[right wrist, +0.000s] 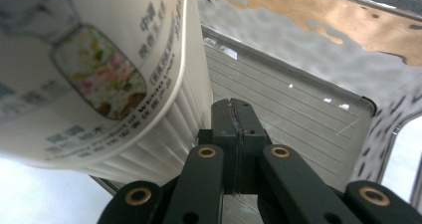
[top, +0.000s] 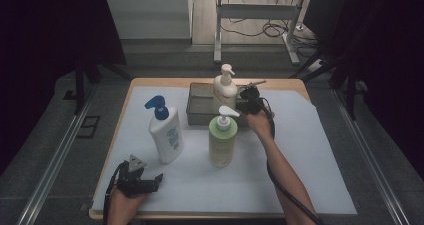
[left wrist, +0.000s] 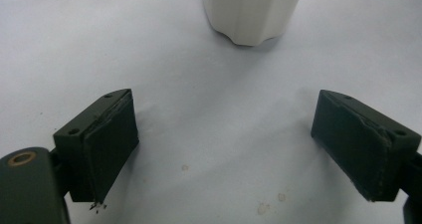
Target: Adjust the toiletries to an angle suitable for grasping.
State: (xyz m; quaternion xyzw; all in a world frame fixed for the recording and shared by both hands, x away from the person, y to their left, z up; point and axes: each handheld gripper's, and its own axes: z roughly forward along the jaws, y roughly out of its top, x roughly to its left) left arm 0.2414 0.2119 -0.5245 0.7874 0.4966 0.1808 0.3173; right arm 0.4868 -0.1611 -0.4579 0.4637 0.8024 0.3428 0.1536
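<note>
A cream pump bottle (top: 223, 87) stands in a metal tray (top: 200, 105) at the back of the table. My right gripper (top: 248, 97) sits just to its right, over the tray. In the right gripper view its jaws (right wrist: 234, 119) are pressed together with nothing between them, and they lie close beside the ribbed side of the cream bottle (right wrist: 99, 74) above the tray floor (right wrist: 298, 109). My left gripper (top: 150, 182) rests low near the table's front left, open and empty (left wrist: 226, 144), facing the base of a white bottle (left wrist: 251, 12).
A white bottle with a blue pump (top: 166, 132) stands left of centre. A pale green bottle with a white pump (top: 222, 137) stands just in front of the tray. White paper (top: 310, 155) covers the tabletop, with free room at the right.
</note>
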